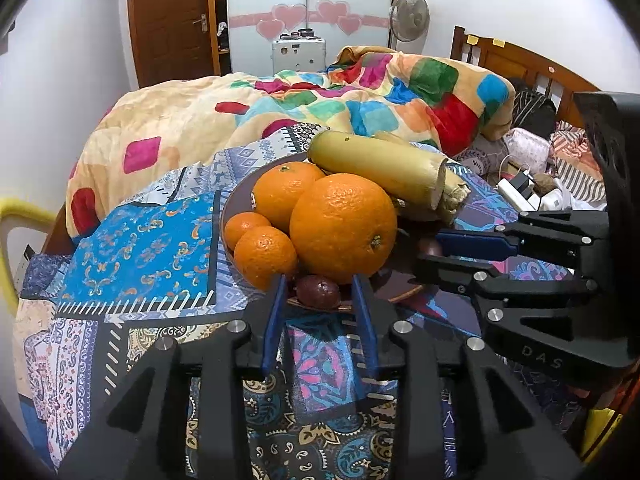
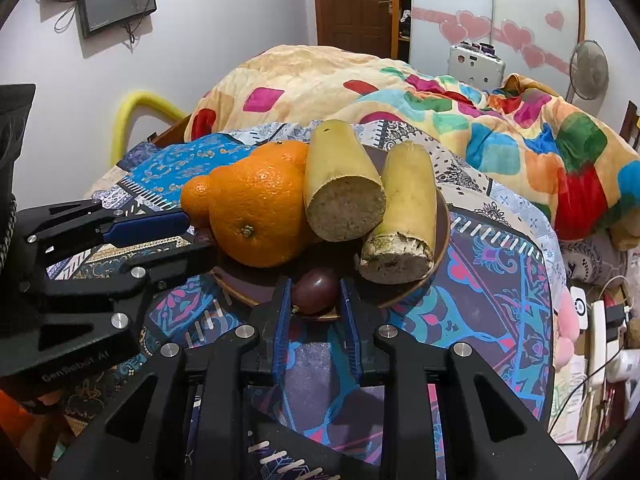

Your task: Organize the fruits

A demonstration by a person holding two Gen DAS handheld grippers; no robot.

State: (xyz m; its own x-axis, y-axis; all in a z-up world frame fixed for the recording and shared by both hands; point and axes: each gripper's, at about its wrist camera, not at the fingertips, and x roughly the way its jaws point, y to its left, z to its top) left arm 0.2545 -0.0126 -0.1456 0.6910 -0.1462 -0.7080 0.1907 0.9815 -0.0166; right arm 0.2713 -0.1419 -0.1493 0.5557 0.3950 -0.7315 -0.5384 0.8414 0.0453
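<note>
A dark brown plate (image 1: 236,196) on the patterned tablecloth holds several oranges, the biggest (image 1: 342,226) at the front, two cut yellow stalks (image 1: 380,166) behind them, and small dark purple fruits at the near rim. My left gripper (image 1: 318,280) is open, its fingers on either side of one purple fruit (image 1: 318,291). In the right wrist view my right gripper (image 2: 314,282) is open around a purple fruit (image 2: 316,290) on the plate rim (image 2: 442,220). The stalks (image 2: 344,184) and big orange (image 2: 256,208) lie behind it. Each gripper shows in the other's view, left (image 2: 200,228) and right (image 1: 426,248).
The table (image 1: 160,232) carries a blue patchwork cloth. Behind it is a bed with a colourful quilt (image 1: 360,92). A yellow chair back (image 1: 12,216) stands at the left. Chargers and cables (image 1: 528,188) lie at the right. A fan (image 1: 410,16) and wardrobe stand at the back.
</note>
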